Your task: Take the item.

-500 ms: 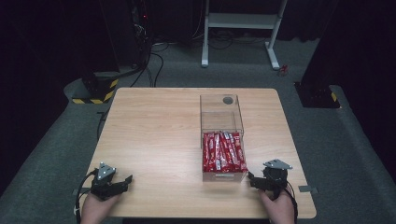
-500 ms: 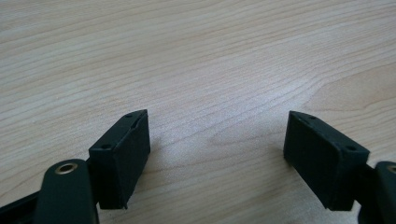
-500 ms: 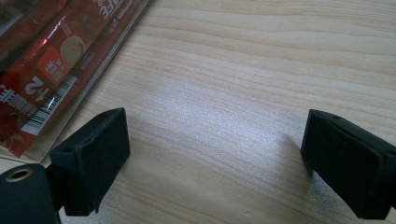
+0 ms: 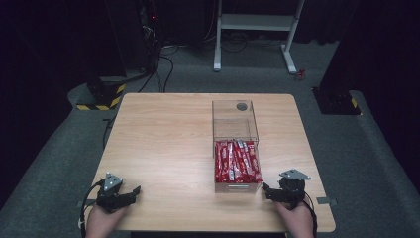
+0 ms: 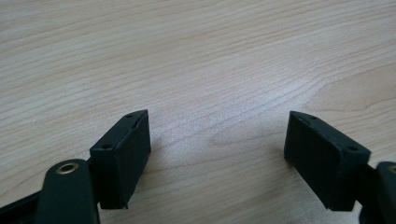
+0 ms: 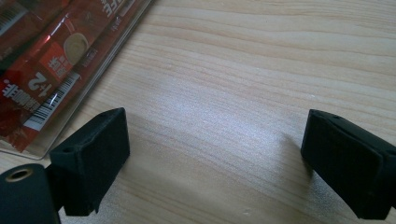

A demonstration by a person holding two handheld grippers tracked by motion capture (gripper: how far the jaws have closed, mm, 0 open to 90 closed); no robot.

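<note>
On the wooden worktop [image 4: 163,144], high view: a clear plastic box [image 4: 235,144] stands right of centre, long axis running near to far. Its near half holds a batch of red packets [image 4: 236,161]; the far half looks empty, with a dark round spot [image 4: 241,106] at the far end. Left hand-held gripper [image 4: 132,190] rests at the near left corner, held by a hand [image 4: 101,220], jaws pointing right, well apart from the box. Right hand-held gripper [image 4: 265,191] sits at the near right, just beside the box's near right corner, grey plate on top, jaws pointing left.

Left gripper view: left hand-held gripper [image 5: 217,149] has both black jaws spread wide, bare wood grain between them, nothing gripped.

Right gripper view: right hand-held gripper [image 6: 215,161] also has its jaws wide apart over bare worktop [image 6: 261,70]. Box edge [image 6: 100,79] with red packets [image 6: 46,60] lies at upper left, near the left jaw; barcode and white print visible, contact not clear.
</note>
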